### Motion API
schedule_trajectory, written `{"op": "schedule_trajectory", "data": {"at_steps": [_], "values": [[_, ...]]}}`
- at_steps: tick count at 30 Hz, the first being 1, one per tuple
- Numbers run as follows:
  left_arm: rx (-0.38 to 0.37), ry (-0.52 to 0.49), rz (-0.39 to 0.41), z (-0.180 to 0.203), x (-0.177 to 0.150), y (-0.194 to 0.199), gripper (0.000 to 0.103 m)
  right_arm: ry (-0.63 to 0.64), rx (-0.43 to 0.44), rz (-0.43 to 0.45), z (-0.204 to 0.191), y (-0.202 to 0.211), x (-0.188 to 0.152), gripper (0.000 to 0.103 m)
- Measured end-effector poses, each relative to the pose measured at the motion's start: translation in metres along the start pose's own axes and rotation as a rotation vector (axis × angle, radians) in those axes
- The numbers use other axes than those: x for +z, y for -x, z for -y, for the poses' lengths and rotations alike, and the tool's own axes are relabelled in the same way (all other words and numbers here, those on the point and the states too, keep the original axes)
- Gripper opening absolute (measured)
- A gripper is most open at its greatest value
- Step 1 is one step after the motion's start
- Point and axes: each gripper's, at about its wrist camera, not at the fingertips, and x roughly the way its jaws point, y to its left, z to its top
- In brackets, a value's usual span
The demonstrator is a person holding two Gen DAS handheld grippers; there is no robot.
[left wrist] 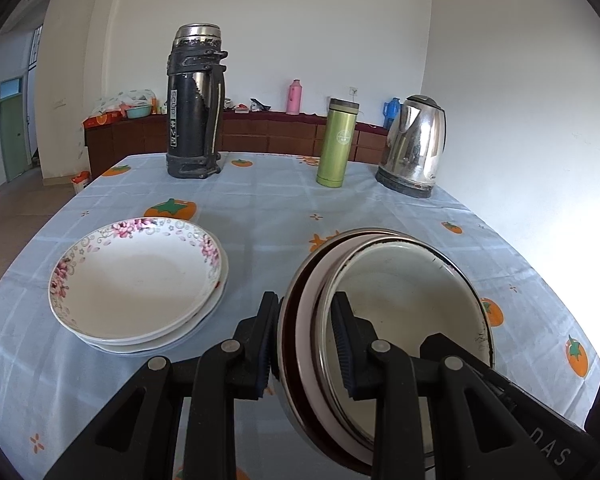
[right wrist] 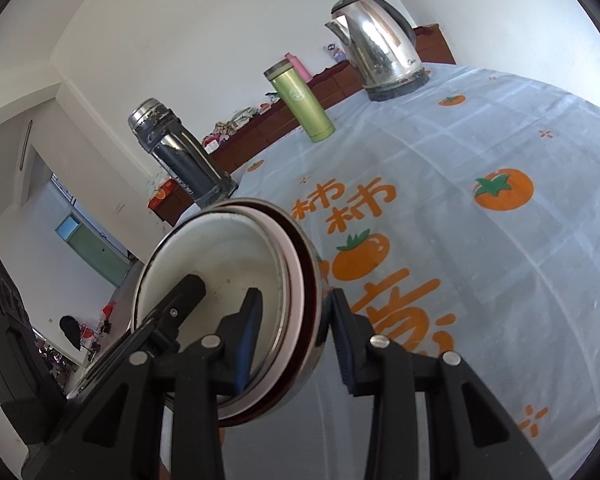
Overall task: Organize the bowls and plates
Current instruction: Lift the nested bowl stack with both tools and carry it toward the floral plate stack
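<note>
**A:** Item one, the bowls?

**B:** A nested stack of bowls: white enamel innermost, a pale one around it, steel outermost. It was held tilted above the tablecloth, at the near right of the table as the left wrist view showed it.

**A:** Left gripper?

**B:** The left gripper was clamped narrow on the stack's left rim, one pad outside the steel wall, the other inside the enamel bowl.

**A:** Right gripper?

**B:** The right gripper was likewise closed on the opposite rim of the stack, one blue-padded finger inside, one against the steel outside.

**A:** Plates?

**B:** A stack of plates, white with pink floral rims, lay flat on the cloth to the left of the bowls, apart from them. The count in the stack could not be told for certain.

**A:** Other entries?

**B:** Along the far edge, left to right: a tall black thermos, a green tumbler, a steel kettle. All upright, well apart from the crockery. The cloth was pale blue, printed with orange persimmons.
</note>
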Motion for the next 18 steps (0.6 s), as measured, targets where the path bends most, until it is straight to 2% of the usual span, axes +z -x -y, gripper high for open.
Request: {"op": "schedule_trajectory", "data": {"at_steps": [18], "values": [[0.016, 0.021, 0.016, -0.025, 0.003, 0.007, 0.030, -0.001, 0.021, -0.004, -0.021, -0.007, -0.008, 0.035]]}}
